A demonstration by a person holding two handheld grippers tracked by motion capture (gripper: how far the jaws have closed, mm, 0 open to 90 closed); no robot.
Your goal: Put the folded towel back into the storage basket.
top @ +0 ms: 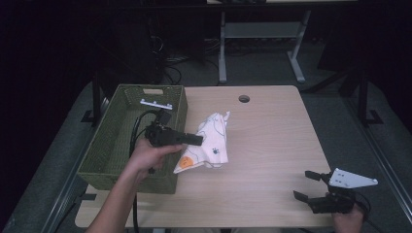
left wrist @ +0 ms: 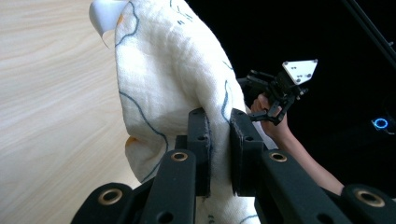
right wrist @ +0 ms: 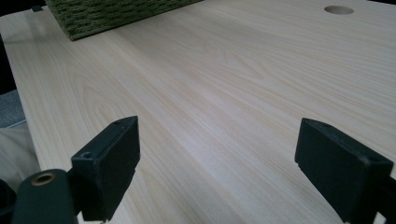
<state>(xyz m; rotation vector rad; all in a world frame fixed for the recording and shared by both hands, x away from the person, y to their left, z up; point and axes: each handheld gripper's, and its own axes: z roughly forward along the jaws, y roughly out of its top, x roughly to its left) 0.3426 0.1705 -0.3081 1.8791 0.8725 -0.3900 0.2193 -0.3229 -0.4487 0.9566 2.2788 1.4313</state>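
Observation:
A white cloth with blue line drawings and an orange patch hangs bunched just right of the green woven basket. My left gripper is shut on a fold of it, its body over the basket's right wall. In the left gripper view the cloth drapes over the jaws and is pinched at the left gripper, with one fingertip pressed into the fabric. My right gripper stands open near the table's front right corner; in the right gripper view its wide-spread jaws frame bare wood.
The light wooden table has a round cable hole at the back. A white strip lies across the basket's far rim. The basket shows at the top left of the right gripper view. Dark floor and desk legs lie beyond.

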